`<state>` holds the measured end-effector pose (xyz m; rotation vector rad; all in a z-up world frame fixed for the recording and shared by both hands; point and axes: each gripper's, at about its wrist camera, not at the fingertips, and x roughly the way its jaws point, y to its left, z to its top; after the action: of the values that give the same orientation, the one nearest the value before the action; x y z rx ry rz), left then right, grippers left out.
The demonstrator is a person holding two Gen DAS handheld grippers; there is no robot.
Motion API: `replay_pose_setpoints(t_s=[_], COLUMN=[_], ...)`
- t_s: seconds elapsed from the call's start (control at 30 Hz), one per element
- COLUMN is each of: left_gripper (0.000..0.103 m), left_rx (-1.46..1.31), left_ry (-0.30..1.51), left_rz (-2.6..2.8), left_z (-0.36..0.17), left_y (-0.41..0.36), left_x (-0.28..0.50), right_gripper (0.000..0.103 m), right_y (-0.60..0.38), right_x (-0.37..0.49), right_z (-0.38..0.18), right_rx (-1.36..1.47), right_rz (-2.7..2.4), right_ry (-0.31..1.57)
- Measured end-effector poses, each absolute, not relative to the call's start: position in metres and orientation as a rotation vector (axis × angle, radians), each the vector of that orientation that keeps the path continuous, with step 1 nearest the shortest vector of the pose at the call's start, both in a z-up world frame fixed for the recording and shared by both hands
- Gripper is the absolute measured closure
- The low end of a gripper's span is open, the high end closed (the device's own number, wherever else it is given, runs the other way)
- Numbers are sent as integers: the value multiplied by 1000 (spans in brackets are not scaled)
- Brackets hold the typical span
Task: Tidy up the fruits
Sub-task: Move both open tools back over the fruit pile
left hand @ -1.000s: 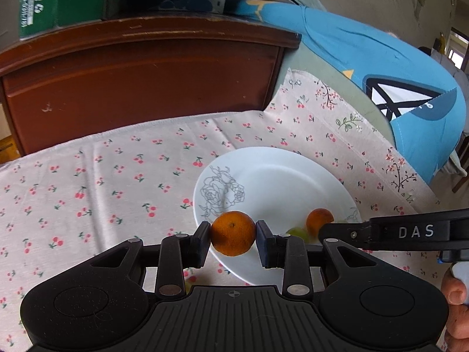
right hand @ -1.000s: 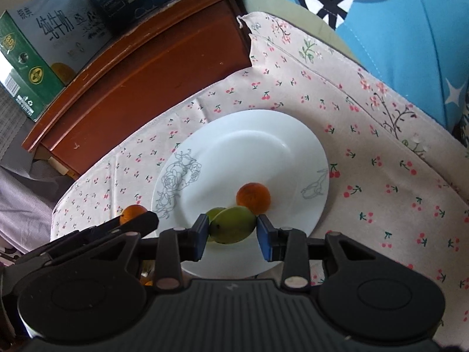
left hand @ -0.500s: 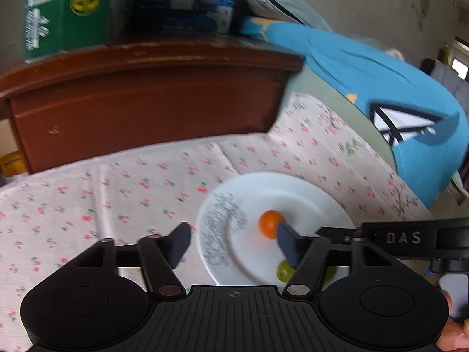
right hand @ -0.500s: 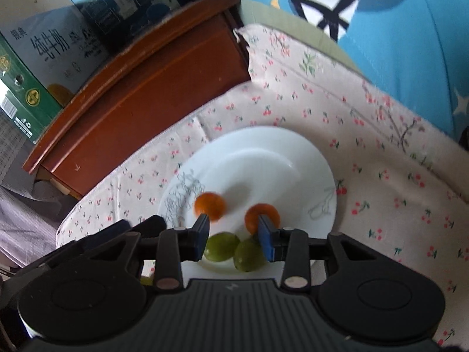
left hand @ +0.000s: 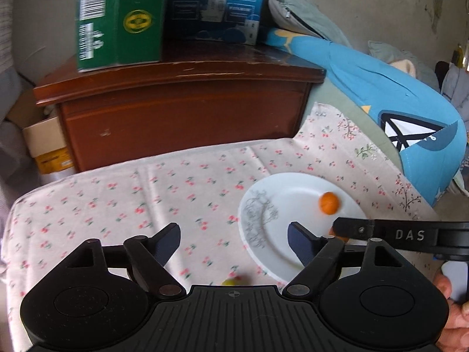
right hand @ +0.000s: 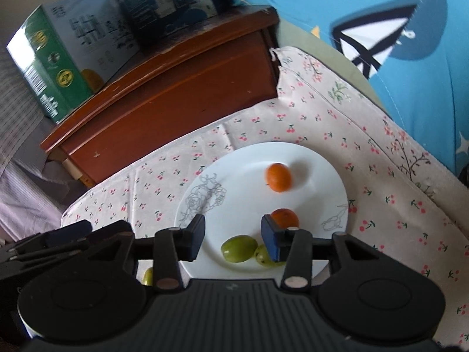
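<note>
Progress check, fruit sorting: your white plate [right hand: 331, 173] on the cherry-print cloth [right hand: 390, 205] now carries four pieces in the right wrist view. One orange fruit [right hand: 278, 177] sits toward 12 o'clock of the plate's centre, a second orange fruit [right hand: 285, 217] lies nearer the 5 o'clock side, partly behind your right-hand finger, and two green fruits, one [right hand: 239, 248] in plain sight and one [right hand: 263, 256] half hidden by the same finger, rest touching each other at the 6 o'clock rim. Your right gripper [right hand: 233, 234] hovers above that rim with its jaws opening; the green pair shows in the gap between them, but the pads press on nothing. Your left gripper [left hand: 234, 240] is also opening, jaws spread wide over bare cloth at 9 o'clock of the plate, with nothing between them. Remaining work, as far as the views show: one small green fruit [right hand: 148, 275] lies off the plate on the cloth, just outside the 7 o'clock rim, and the left wrist view shows a blurred yellow-green piece [left hand: 231, 281] low between your fingers, likely the same one. Judgement: the task looks mostly done, with that stray piece left to collect. Whether more fruit lies beyond the frames, you cannot tell from these views.
</note>
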<state>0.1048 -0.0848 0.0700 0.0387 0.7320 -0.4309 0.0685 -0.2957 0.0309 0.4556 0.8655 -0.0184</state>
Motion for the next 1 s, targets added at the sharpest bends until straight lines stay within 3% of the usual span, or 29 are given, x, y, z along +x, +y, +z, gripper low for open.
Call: replay_pose_setpoints(t_s=[1.0], left_gripper=[16], left_rx=[-6], left_ry=[850], left_rz=[-304], left_z=[56], left_y=[10], left_x=[50], right_gripper=[59], right_y=[-230], right_x=[8], right_z=[28], right_rx=[363], right_rz=[156], right_ry=[927])
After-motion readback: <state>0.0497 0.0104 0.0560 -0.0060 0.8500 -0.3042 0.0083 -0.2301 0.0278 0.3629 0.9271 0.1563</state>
